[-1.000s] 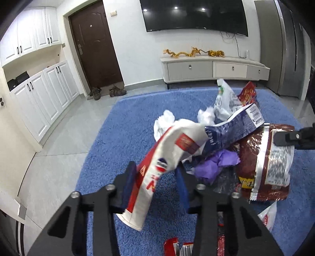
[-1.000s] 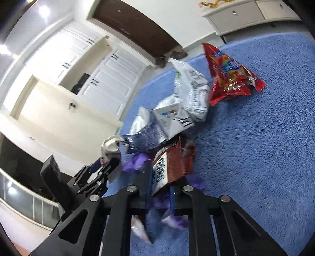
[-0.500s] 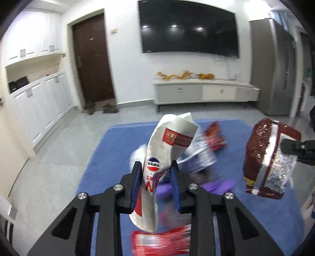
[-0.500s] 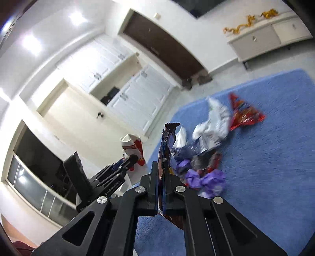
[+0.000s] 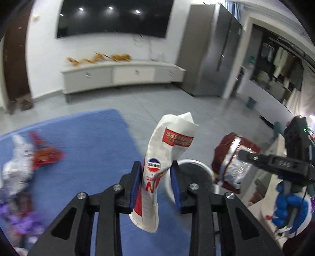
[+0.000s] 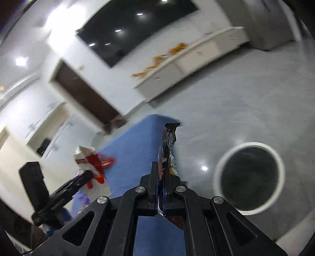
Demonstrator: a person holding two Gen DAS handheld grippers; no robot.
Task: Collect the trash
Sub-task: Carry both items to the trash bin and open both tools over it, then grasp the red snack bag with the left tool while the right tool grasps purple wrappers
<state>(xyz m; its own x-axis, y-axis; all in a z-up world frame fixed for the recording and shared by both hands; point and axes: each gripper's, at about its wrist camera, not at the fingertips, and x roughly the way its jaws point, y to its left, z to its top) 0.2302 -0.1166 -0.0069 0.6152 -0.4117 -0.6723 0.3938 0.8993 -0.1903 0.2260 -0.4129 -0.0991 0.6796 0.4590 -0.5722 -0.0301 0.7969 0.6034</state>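
Two wrappers up, one white bag (image 5: 157, 177) pinched in left gripper (image 5: 156, 184), one dark packet (image 6: 166, 169) squeezed in right gripper (image 6: 161, 185), single bin (image 6: 249, 176) right of those fingers.

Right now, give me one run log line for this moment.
left gripper: shut on white wrapper | right gripper: shut on brown wrapper | bin: on floor, open | phase: carrying

Wall TV (image 5: 110, 17), low white cabinet (image 5: 122, 73) with gold ornament (image 5: 98, 57), brown door (image 6: 84, 94), grey fridge (image 5: 212, 59), blue rug (image 5: 82, 141).
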